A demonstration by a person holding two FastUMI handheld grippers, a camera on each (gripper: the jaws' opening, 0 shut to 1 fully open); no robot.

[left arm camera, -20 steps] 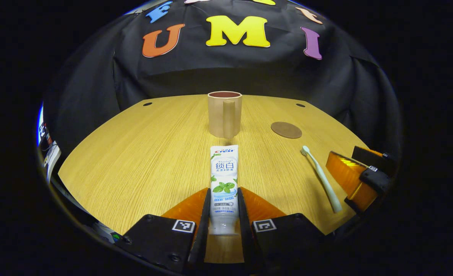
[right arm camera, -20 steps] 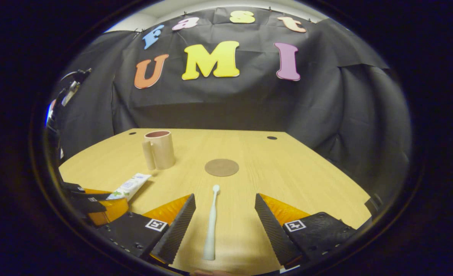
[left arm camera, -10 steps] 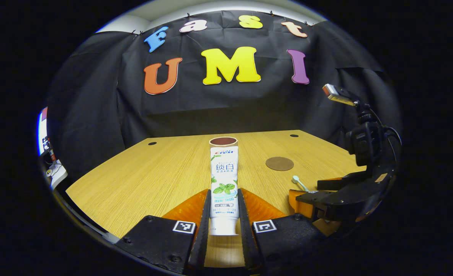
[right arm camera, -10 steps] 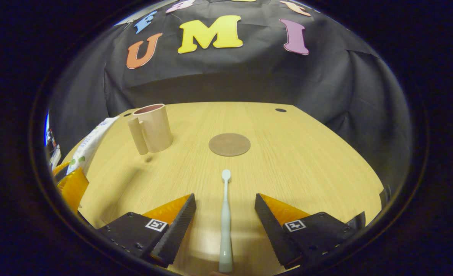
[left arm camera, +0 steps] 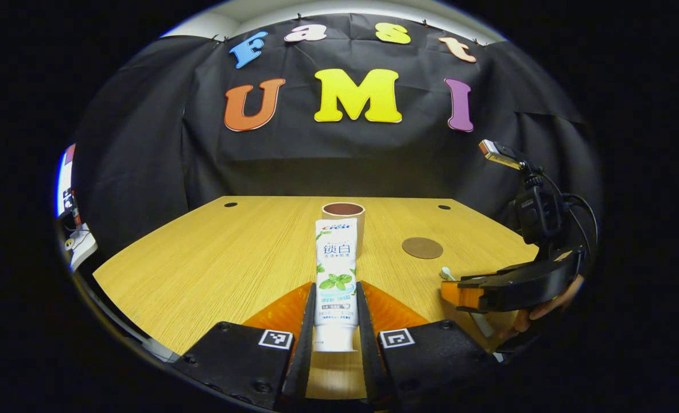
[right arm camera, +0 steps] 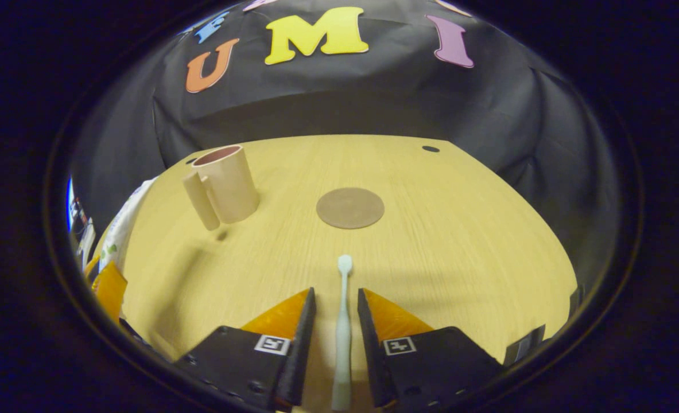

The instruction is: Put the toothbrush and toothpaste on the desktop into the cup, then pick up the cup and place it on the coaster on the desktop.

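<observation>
My left claw [left arm camera: 334,310]: level, clenched on toothpaste [left arm camera: 335,269] held above desk [left arm camera: 218,258]; right claw [right arm camera: 337,321]: low, narrowed around toothbrush [right arm camera: 343,321], contact unclear

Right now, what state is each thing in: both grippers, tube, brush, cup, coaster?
Left gripper: jaws shut on the tube.
White toothpaste tube: gripped, lifted.
Right gripper: jaws narrowed around the brush, contact unclear.
Pale toothbrush: lying on the desk.
Beige handled cup: upright, empty.
Round brown coaster: bare.

Even overhead light, strong fisheye bending
</observation>
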